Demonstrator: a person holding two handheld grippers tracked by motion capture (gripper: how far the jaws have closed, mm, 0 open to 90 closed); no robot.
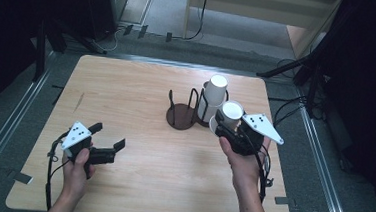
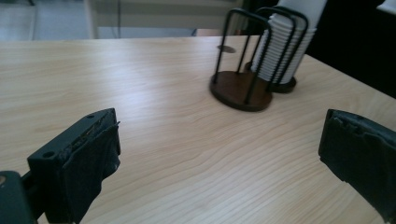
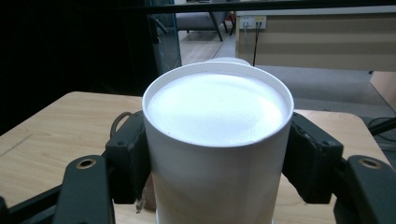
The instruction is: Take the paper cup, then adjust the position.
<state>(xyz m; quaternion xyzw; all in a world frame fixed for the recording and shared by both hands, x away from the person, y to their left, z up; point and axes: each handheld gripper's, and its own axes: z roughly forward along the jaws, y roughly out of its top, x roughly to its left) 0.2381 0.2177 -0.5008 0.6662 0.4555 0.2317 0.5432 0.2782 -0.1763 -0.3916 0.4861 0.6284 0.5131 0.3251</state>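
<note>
1. Your right tool (image 1: pixel 223 121) clamps a white cup (image 1: pixel 231 114) bottom up, just beside the cup stack (image 1: pixel 214 95) at the table's (image 1: pixel 127 81) far right.
2. The right gripper view shows both pads pressing the cup's (image 3: pixel 217 140) sides.
3. Your left tool (image 1: pixel 107 135) is wide open and holds nothing; its view faces the empty rack (image 2: pixel 240 70).

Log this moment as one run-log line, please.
right tool: shut on white paper cup, bottom up | left tool: open, nothing between jaws | empty wire holder | cup stack in second holder
</note>
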